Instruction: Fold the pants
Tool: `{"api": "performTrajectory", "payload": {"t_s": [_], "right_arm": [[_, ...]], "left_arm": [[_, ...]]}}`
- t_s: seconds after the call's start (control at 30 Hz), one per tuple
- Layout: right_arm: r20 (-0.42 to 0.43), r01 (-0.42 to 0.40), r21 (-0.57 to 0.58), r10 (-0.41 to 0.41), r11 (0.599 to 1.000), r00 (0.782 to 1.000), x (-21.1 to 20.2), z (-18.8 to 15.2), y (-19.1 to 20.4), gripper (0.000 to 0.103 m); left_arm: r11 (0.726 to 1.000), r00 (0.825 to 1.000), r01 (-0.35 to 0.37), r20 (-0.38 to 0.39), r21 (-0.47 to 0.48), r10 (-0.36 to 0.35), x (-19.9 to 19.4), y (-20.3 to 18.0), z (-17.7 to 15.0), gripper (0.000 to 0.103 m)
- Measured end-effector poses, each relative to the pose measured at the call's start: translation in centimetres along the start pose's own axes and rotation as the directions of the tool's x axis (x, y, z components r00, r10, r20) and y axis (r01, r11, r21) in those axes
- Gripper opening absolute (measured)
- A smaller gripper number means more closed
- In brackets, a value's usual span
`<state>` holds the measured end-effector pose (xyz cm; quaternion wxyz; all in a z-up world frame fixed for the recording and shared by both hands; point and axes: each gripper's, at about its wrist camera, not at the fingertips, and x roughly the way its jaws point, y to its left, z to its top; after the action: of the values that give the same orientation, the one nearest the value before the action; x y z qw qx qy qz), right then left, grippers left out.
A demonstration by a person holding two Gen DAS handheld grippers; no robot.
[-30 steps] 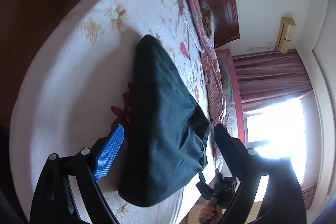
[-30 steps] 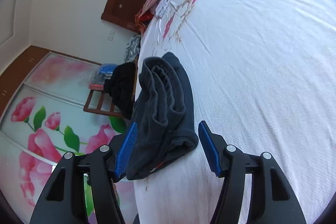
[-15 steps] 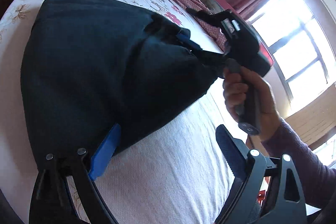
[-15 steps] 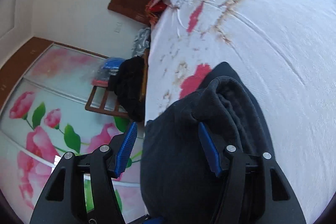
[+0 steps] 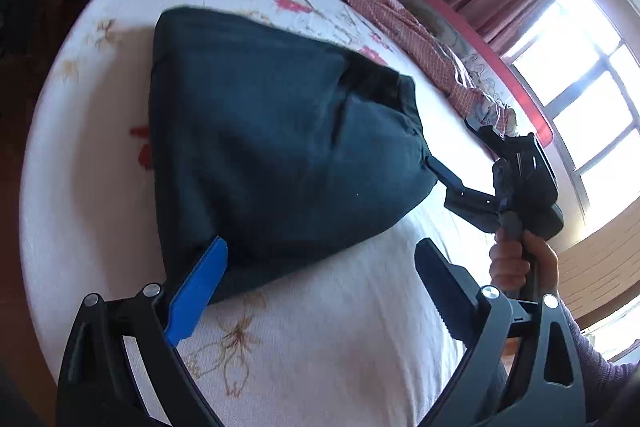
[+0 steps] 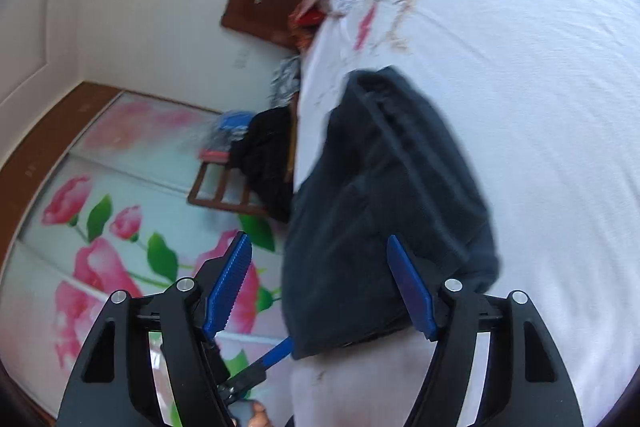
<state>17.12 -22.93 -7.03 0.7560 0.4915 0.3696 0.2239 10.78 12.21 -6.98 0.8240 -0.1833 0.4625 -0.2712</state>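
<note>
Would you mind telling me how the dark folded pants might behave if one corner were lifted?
The pants would probably sag and unfold, since the fabric shows soft creases. They look thick and layered, so likely weighty rather than slippery on the bed sheet.

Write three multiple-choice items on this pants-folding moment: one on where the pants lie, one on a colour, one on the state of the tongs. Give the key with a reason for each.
1. Where do the pants lie?
A. on the bed sheet
B. on the floor
C. on a chair

2. What colour are the finger pads of the right tongs?
A. red
B. blue
C. yellow

3. How do the left tongs stand?
A. shut on the pants
B. shut on nothing
C. open

Key: 1 A, the dark bundle rests on the white flowered sheet; 2 B, both ribbed pads are blue; 3 C, a wide gap shows between the fingers.
</note>
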Motion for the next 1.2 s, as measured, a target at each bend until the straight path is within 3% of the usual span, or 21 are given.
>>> {"api": "performTrajectory", "payload": {"t_s": [0.03,0.13,0.2,0.27,0.3,0.37,0.43,0.47,0.53,0.57,0.67,0.7,0.73,0.77,0.87,0.93,1.0,1.03,1.1,1.2], "right_arm": [[0.049,0.084,0.002,-0.084,0.996,0.995,-1.2,0.7,0.0,0.057],[0.084,0.036,-0.022,-0.034,0.999,0.996,-3.1,1.0,2.4,0.059],[0.031,-0.045,-0.095,0.049,0.994,0.998,-2.5,-0.1,5.2,0.063],[-0.051,-0.101,-0.121,0.095,0.987,0.994,-0.5,-1.6,6.6,0.077],[-0.084,-0.106,-0.115,0.097,0.988,0.992,0.6,-2.2,6.3,0.077],[-0.095,-0.001,-0.056,-0.004,0.998,0.995,2.0,-2.5,3.2,0.076],[-0.056,-0.054,0.105,0.061,0.993,0.997,1.0,-2.2,-0.6,0.047],[-0.014,-0.083,0.167,0.086,0.982,0.996,-0.3,-2.4,-1.6,0.045],[0.038,-0.043,0.178,0.037,0.983,0.999,-3.5,-2.9,-1.3,0.066],[0.055,0.015,0.156,-0.024,0.988,0.998,-5.1,-3.4,-0.6,0.086],[-0.024,0.089,0.093,-0.087,0.992,0.996,-7.9,-5.2,1.1,0.087],[-0.054,0.153,0.068,-0.150,0.986,0.987,-8.6,-6.0,1.7,0.087],[-0.088,0.253,0.030,-0.250,0.967,0.964,-9.1,-6.8,2.3,0.089],[-0.122,0.361,-0.020,-0.361,0.932,0.925,-9.3,-7.7,2.9,0.091],[-0.173,0.620,-0.156,-0.640,0.769,0.749,-9.6,-10.6,4.3,0.091],[-0.184,0.683,-0.207,-0.714,0.700,0.676,-9.5,-12.3,5.2,0.091],[-0.203,0.687,-0.304,-0.749,0.660,0.631,-8.6,-14.0,6.3,0.091],[-0.208,0.672,-0.362,-0.759,0.646,0.617,-7.7,-14.9,6.9,0.091],[-0.190,0.618,-0.487,-0.766,0.617,0.615,-5.9,-16.8,8.0,0.091],[-0.087,0.585,-0.549,-0.737,0.597,0.670,-4.0,-19.1,9.3,0.091]], "left_arm": [[1.000,1.000,-0.001,0.021,0.026,0.001,-0.2,-0.2,-0.4,0.094],[1.000,0.999,-0.002,0.032,0.018,0.001,-0.6,-0.4,0.1,0.094],[1.000,0.999,0.012,0.033,-0.008,-0.012,-0.9,0.0,-0.1,0.094],[1.000,0.999,0.010,0.034,-0.013,-0.010,-0.8,0.0,-0.1,0.094],[1.000,0.999,0.007,0.033,-0.011,-0.006,-0.8,-0.1,-0.3,0.094],[1.000,0.999,-0.001,0.032,0.003,0.001,-0.8,-0.1,-0.6,0.094],[1.000,1.000,-0.006,0.025,-0.001,0.006,-1.3,-0.2,-0.7,0.094],[1.000,0.999,-0.014,0.029,-0.015,0.014,-1.9,-0.2,-0.6,0.094],[0.998,0.998,-0.050,0.043,-0.047,0.052,-3.6,0.0,-0.9,0.095],[0.996,0.996,-0.063,0.053,-0.068,0.066,-4.7,0.1,-1.2,0.096],[0.984,0.989,-0.112,0.085,-0.137,0.124,-7.9,0.7,-3.3,0.101],[0.976,0.986,-0.135,0.073,-0.169,0.149,-8.6,0.8,-4.0,0.101],[0.967,0.984,-0.156,0.054,-0.200,0.170,-9.2,1.0,-4.7,0.101],[0.959,0.980,-0.180,0.039,-0.221,0.193,-9.7,1.0,-5.5,0.101],[0.904,0.942,-0.324,-0.009,-0.278,0.335,-11.1,0.7,-7.9,0.101],[0.872,0.925,-0.372,-0.049,-0.318,0.377,-11.3,0.5,-9.5,0.101],[0.835,0.893,-0.444,-0.090,-0.325,0.440,-11.3,-0.3,-10.8,0.101],[0.815,0.873,-0.485,-0.116,-0.317,0.474,-11.0,-0.7,-11.4,0.101],[0.802,0.849,-0.528,-0.155,-0.280,0.505,-10.0,-1.7,-12.4,0.101],[0.805,0.812,-0.578,-0.202,-0.136,0.548,-7.7,-3.9,-13.5,0.101]]}}
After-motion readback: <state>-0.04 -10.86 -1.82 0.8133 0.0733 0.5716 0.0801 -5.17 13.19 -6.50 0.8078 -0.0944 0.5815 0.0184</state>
